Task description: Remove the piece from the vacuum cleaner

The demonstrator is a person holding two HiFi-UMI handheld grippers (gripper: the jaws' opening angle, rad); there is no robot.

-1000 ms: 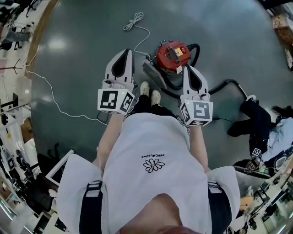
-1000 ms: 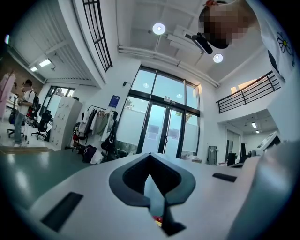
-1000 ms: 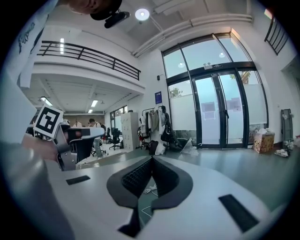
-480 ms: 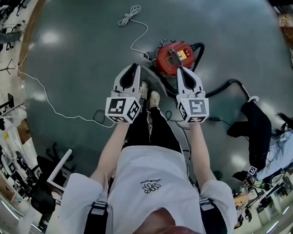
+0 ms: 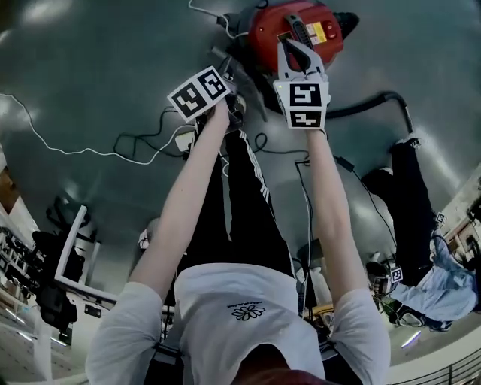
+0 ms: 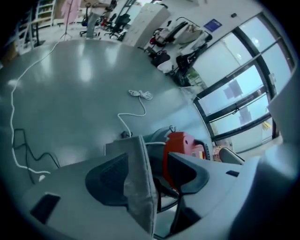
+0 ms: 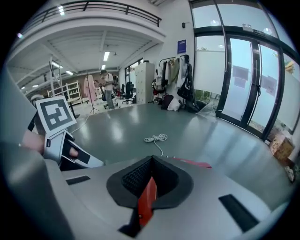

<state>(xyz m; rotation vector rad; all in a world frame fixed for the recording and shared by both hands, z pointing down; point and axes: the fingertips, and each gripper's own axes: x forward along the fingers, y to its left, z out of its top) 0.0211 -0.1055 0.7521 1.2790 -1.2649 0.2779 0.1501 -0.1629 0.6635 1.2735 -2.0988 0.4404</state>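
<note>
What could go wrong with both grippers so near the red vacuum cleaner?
The jaws of the left gripper have just been opening and the grey piece stands between them ungripped; a crooked squeeze might let it slip. The vacuum cleaner sits on the floor with a black hose trailing, so pulling could drag it along.

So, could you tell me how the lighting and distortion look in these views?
Head view: lamp glare streaks the floor, edges bend. Left gripper view: windows very bright, dark round vignette. Right gripper view: strong fisheye curves the railing.
</note>
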